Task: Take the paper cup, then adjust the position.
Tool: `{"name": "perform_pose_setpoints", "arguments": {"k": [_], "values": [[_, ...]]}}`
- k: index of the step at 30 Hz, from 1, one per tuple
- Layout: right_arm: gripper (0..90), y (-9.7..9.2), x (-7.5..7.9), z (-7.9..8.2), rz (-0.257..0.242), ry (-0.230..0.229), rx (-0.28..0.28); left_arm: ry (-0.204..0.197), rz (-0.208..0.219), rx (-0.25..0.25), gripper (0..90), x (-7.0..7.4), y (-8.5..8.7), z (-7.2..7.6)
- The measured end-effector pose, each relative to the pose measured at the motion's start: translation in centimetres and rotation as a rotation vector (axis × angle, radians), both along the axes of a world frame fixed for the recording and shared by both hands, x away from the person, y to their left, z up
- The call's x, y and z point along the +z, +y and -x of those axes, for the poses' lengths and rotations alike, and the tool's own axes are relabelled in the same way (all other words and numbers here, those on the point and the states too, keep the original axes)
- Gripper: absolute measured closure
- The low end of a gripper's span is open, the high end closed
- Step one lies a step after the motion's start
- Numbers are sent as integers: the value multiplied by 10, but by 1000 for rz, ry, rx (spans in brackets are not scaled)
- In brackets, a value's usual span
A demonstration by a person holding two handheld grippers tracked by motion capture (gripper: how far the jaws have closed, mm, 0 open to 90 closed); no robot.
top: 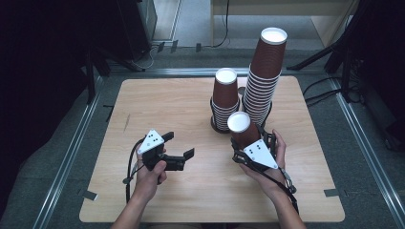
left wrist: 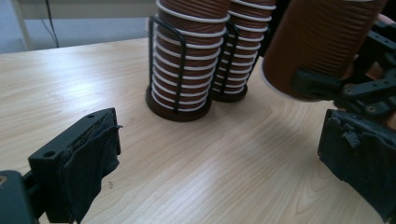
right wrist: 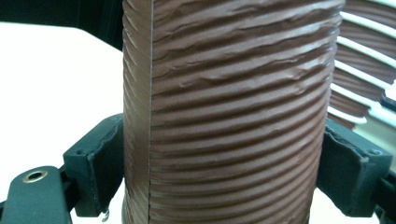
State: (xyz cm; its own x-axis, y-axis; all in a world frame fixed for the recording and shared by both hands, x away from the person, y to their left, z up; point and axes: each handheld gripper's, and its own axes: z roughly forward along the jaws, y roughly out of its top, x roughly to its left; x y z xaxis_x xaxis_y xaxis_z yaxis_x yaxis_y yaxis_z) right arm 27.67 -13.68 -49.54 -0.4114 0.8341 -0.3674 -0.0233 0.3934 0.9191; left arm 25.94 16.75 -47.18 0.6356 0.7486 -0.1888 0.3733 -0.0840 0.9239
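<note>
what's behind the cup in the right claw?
Behind the held cup stand two stacks of upturned brown cups in black wire holders: a shorter stack and a taller stack. The held cup and right claw cover part of the taller stack's holder base.

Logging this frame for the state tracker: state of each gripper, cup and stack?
left gripper: open, nothing between its jaws, low over the table
right gripper: shut on held cup
held cup: upside down, clamped at both sides, apart from the stacks
short stack: upside down, nested, upright in wire rack
tall stack: upside down, nested, upright in wire rack
</note>
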Motion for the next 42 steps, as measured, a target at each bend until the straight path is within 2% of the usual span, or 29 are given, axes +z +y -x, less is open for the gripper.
{"name": "perform_pose_setpoints", "arguments": {"k": [7,10,13,21,34,42], "values": [[124,14,-8,2,104,-40,22,-9,6,-37,0,3,-10,4],[124,19,-9,4,123,-56,40,-3,35,-55,0,5,-11,5],[123,23,-9,5,144,-71,61,-1,41,-63,0,6,-12,4],[123,36,-13,9,241,-109,91,-6,41,-95,0,8,-18,6],[121,56,-19,20,295,-145,147,17,63,-145,0,10,-28,9],[120,68,-24,27,333,-169,185,25,59,-158,0,9,-31,9]]}}
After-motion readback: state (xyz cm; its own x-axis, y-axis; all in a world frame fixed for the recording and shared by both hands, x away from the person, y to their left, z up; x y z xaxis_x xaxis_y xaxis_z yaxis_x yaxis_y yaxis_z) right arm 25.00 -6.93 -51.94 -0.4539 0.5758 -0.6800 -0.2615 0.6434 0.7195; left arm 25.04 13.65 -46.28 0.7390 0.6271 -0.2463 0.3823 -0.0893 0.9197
